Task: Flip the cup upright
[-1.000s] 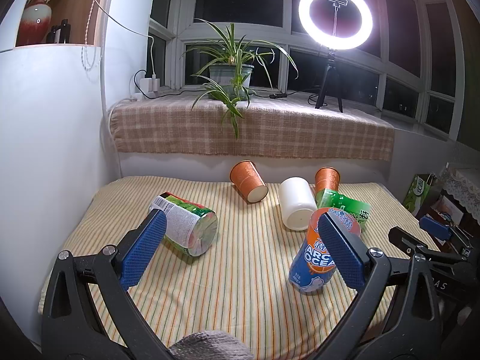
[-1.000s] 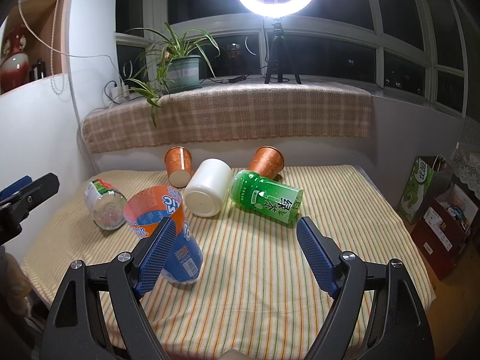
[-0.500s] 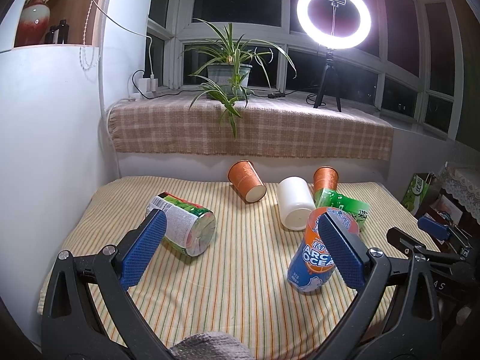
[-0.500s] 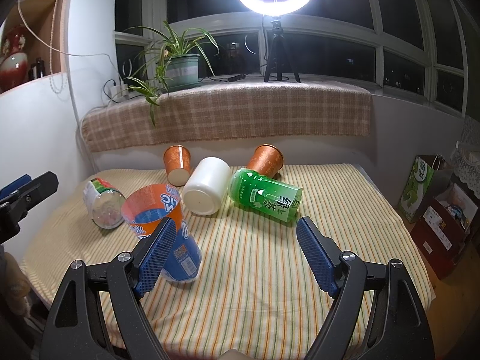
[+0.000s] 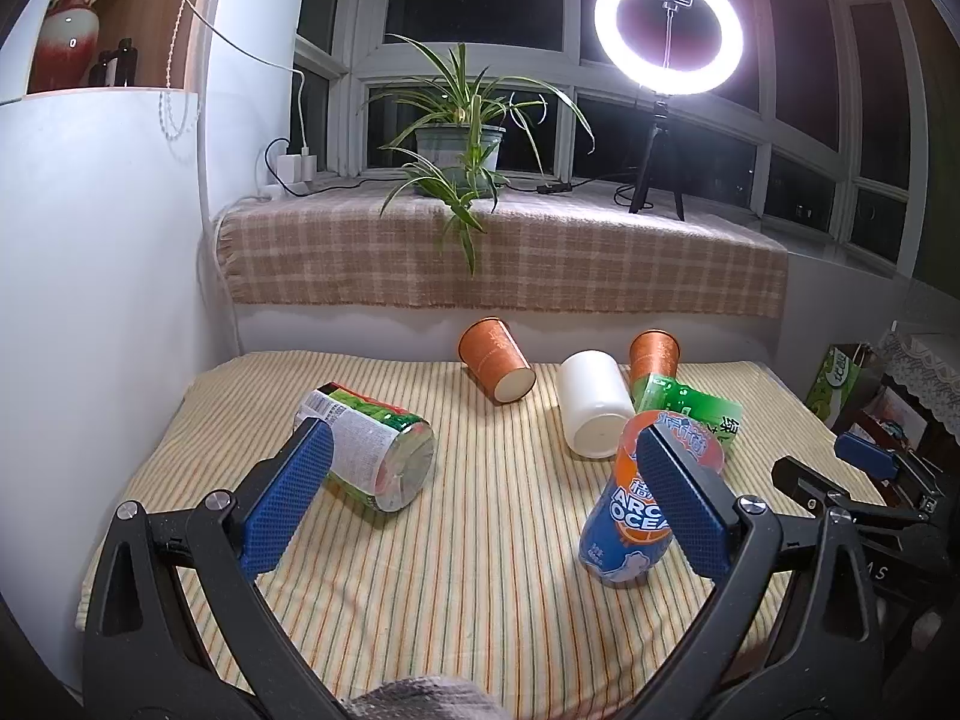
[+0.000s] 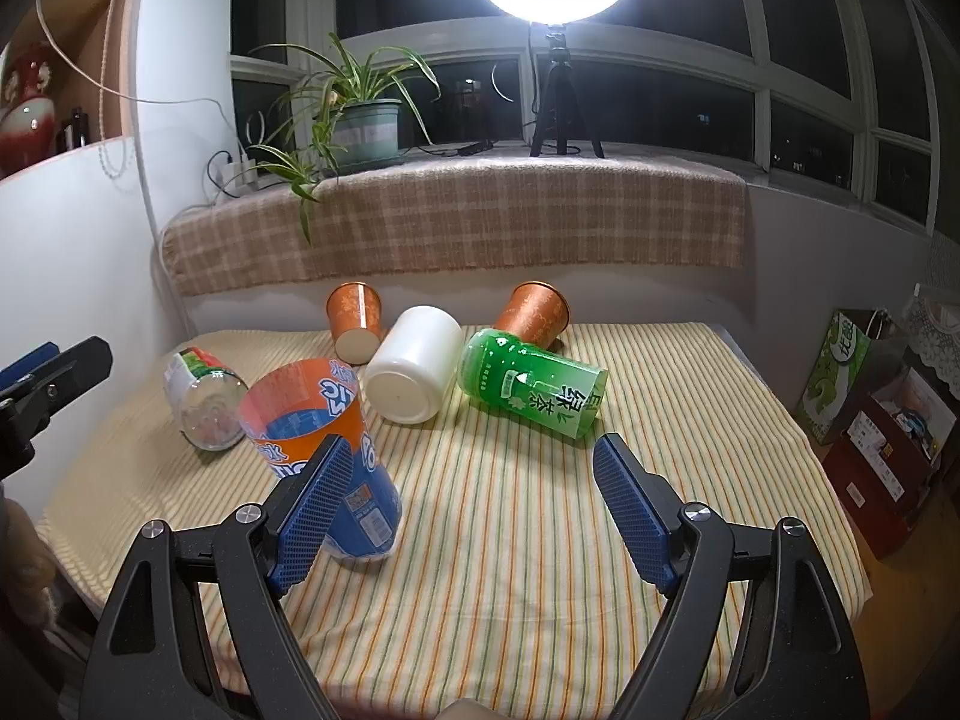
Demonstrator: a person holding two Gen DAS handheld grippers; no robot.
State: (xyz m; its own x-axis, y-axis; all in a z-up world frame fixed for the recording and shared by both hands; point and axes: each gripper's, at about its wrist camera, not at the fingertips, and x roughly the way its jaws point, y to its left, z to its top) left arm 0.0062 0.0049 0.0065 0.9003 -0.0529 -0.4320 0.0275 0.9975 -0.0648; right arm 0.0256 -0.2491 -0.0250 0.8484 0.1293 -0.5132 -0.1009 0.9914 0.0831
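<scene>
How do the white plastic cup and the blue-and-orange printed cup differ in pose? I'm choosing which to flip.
The white plastic cup lies on its side, flat base toward the cameras; the blue-and-orange printed cup stands on its base, leaning, mouth up. The white one is plain, the other printed. Both rest on the striped cloth, ungripped.

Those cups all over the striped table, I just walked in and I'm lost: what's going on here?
A person holds a pair of tongs in each hand, working at setting tipped cups upright. Both the left tongs and right tongs are open and hold nothing. The blue and orange cup stands mouth up, slightly tilted. Lying on their sides are the green cup, the white cup, two orange paper cups and a clear labelled cup.
</scene>
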